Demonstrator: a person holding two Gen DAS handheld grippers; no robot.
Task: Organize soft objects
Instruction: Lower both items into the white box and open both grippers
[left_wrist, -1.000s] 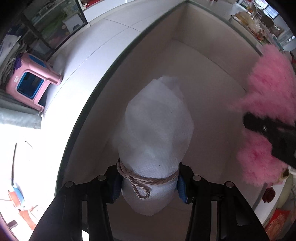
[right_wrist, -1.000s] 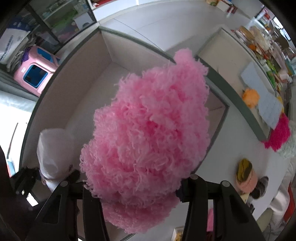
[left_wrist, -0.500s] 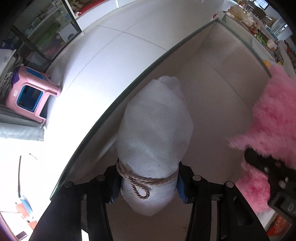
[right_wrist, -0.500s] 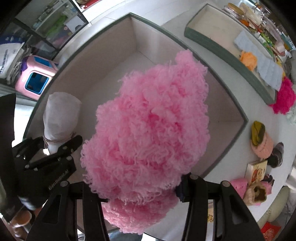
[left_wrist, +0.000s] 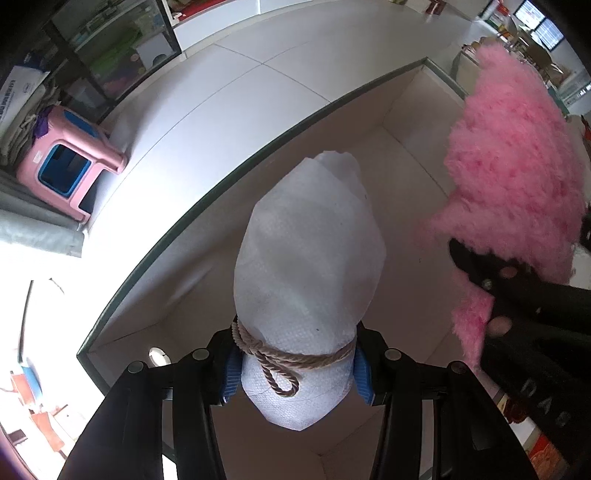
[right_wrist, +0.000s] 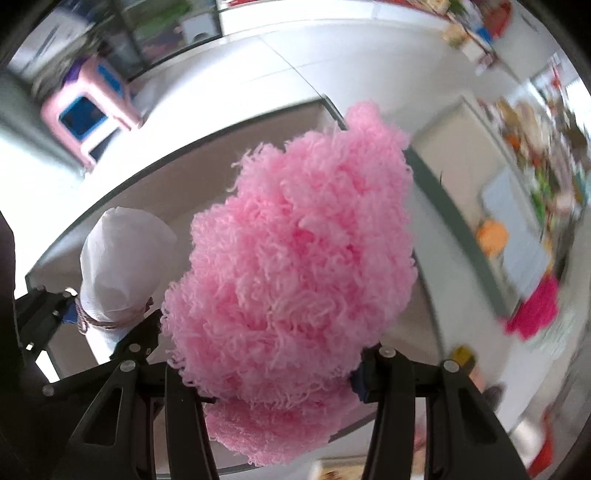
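The white foam-wrap bundle tied with a beige twisted cord (left_wrist: 308, 273) sits between the two fingers of the left gripper (left_wrist: 295, 373), which are clamped on its lower part, just below the cord. The bundle stands out forward from the fingers, over the inside of a big beige open box with a dark green rim (left_wrist: 207, 199). The blue pads (left_wrist: 360, 373) press on both sides of the bundle.

To the right of the left gripper, close beside it, the right gripper (right_wrist: 273, 373) is closed on a fluffy pink curly-yarn ball (right_wrist: 295, 258). The ball bulges out forward of the fingers and hides most of the view (the left finger's tip is covered by yarn). In the right wrist view the white bundle (right_wrist: 125, 266) shows just left of the pink ball, also above the box.

Far ahead and left of both grippers a pink plastic stool with blue openings (left_wrist: 70, 162) stands on the white tiled floor (left_wrist: 229, 96). To the right, blurred, lie an orange soft thing (right_wrist: 491, 236) and a magenta fluffy thing (right_wrist: 535, 314).
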